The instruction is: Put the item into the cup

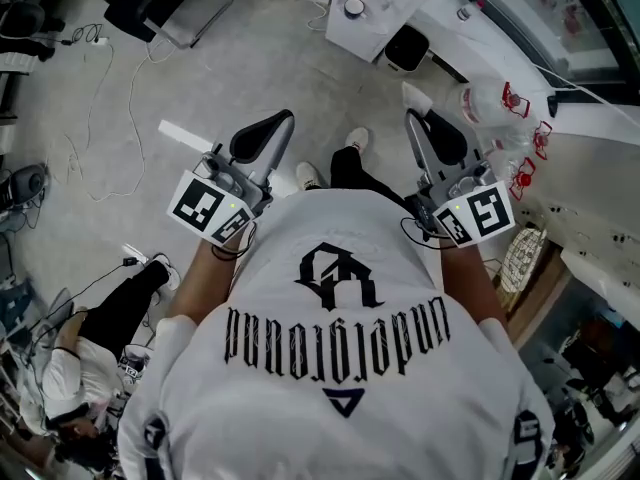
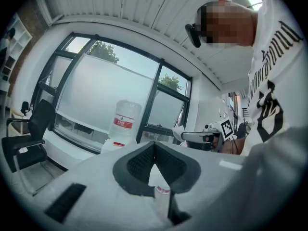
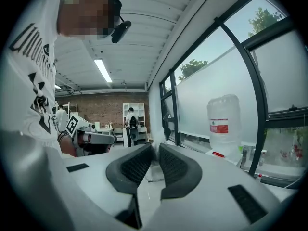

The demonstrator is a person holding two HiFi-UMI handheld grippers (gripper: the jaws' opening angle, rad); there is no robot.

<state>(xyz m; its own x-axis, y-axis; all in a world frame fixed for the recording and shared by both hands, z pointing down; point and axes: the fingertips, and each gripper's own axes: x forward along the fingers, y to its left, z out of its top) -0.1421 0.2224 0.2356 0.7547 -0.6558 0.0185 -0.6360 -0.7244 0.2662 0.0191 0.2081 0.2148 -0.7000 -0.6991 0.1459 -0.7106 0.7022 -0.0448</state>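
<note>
No cup and no item for it shows in any view. In the head view I hold both grippers up at chest height above a grey floor. My left gripper points forward, its dark jaws closed together with nothing held. My right gripper is level with it, jaws together and empty too. In the left gripper view the left gripper has its tips touching, and the right gripper shows beyond. In the right gripper view the right gripper shows only a thin slit between its pads.
Large water jugs stand by the window wall at the right; one jug shows in the left gripper view and one in the right. A black chair, a white cabinet, floor cables and a seated person surround me.
</note>
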